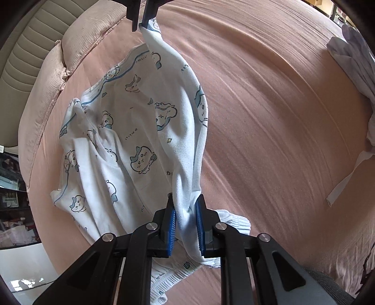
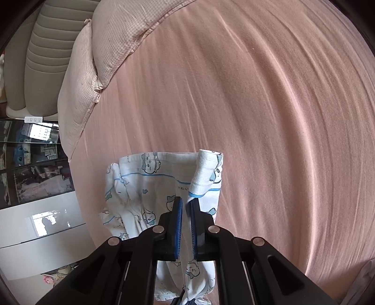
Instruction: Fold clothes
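Hanging between the two grippers, the printed garment (image 1: 140, 131) is a pale white-and-blue piece with cartoon animals and thin blue piping, held above the pink bed sheet (image 1: 269, 117). The left gripper (image 1: 185, 225) has its blue-padded fingers (image 1: 170, 223) clenched on a bunched, twisted fold of the cloth, which passes straight down between the pads; a gathered, elastic-looking edge spills out below and to the right of them. In the left wrist view the right gripper (image 1: 140, 21) shows at the top edge, pinching another corner of the same garment, so the cloth stretches in a drooping band from one gripper to the other, with its looser part sagging toward the sheet on the left.

In the right wrist view the right gripper (image 2: 186, 225) likewise has its fingers (image 2: 178, 223) pressed tight on a thin fold of the garment (image 2: 145, 187), a hem with a blue stripe rising just above the pads.

A pink checked quilt (image 2: 112, 47) lies rumpled at the head of the bed, against a beige padded headboard (image 2: 44, 47). A separate white cloth (image 1: 351, 70) rests on the sheet at the far right of the left wrist view, well apart from the held garment.
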The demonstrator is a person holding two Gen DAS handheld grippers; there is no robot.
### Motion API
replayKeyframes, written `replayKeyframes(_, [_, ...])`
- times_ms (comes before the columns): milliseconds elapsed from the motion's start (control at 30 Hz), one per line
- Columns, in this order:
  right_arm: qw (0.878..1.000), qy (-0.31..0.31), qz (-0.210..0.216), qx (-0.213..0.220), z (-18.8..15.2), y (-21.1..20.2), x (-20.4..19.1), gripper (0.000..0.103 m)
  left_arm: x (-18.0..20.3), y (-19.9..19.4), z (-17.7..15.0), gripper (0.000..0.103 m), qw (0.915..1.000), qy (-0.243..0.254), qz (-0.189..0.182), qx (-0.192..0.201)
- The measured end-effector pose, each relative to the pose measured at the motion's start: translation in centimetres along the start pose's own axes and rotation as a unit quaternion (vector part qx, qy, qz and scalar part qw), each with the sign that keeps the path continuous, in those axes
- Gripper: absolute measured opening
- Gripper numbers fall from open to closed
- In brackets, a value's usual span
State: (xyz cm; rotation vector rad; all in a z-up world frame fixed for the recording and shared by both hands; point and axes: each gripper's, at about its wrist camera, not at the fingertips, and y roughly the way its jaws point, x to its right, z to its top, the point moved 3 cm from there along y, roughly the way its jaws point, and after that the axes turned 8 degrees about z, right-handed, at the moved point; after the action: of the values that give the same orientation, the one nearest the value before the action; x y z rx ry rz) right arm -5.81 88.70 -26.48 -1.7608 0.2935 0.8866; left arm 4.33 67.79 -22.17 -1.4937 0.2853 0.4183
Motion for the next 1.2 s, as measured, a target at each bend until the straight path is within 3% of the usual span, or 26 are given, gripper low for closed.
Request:
replayKeyframes(533, [0.996, -0.084, 0.003, -0.011, -2.1, 2.7, -13.1, 0.005, -6.0, -0.9, -4.2, 0.013, 0.9976, -0.061, -0.032, 0.006])
replayKeyframes(567, [0.995, -0.095, -0.005, -0.018, -2.4, 3.1, -13.7, 0.005, -6.1, -0.8, -4.4, 0.013, 0.9974, -0.061, -0.037, 0.003])
replayKeyframes(733, [0.977, -0.133, -0.158, -0.045, -2.9, 4.9, -13.0, 0.005, -6.4, -0.4, -5.0, 0.014, 0.9944, -0.074, -0.074, -0.012])
replayKeyframes(800, [0.976, -0.119, -0.177, -0.053, -3.0, 4.9, -11.5, 0.005, -6.2, 0.0, -4.7, 0.014, 0.9945, -0.074, -0.070, -0.024])
replayKeyframes(867, [0.978, -0.106, -0.171, -0.057, -3.1, 4.6, -10.2, 0.006, -5.8, 0.5, -4.3, 0.017, 0.9960, -0.064, -0.052, -0.034])
replayKeyframes(933, [0.979, -0.098, -0.170, -0.060, -3.0, 4.1, -9.0, 0.008, -5.0, 0.7, -3.9, 0.034, 0.9981, -0.042, -0.024, -0.039])
replayKeyframes(967, [0.979, -0.095, -0.170, -0.063, -3.0, 3.9, -8.5, 0.011, -4.7, 0.7, -3.6, 0.042, 0.9981, -0.038, -0.030, -0.037])
replayKeyframes(1000, [0.979, -0.092, -0.170, -0.065, -2.9, 3.7, -8.1, 0.021, -4.3, 0.7, -3.4, 0.065, 0.9982, -0.034, -0.035, -0.036])
replayKeyframes(1033, [0.979, -0.089, -0.169, -0.067, -2.8, 3.5, -7.6, 0.039, -4.0, 0.6, -3.1, 0.084, 0.9981, -0.030, -0.040, -0.035])
replayKeyframes(1100, [0.981, -0.084, -0.161, -0.065, -2.6, 3.1, -7.0, 0.065, -3.4, 0.4, -2.5, 0.086, 0.9982, -0.025, -0.043, -0.033])
replayKeyframes(1200, [0.984, -0.072, -0.151, -0.068, -2.1, 3.1, -6.1, 0.069, -2.3, 0.2, -1.1, 0.086, 0.9984, -0.017, -0.043, -0.033])
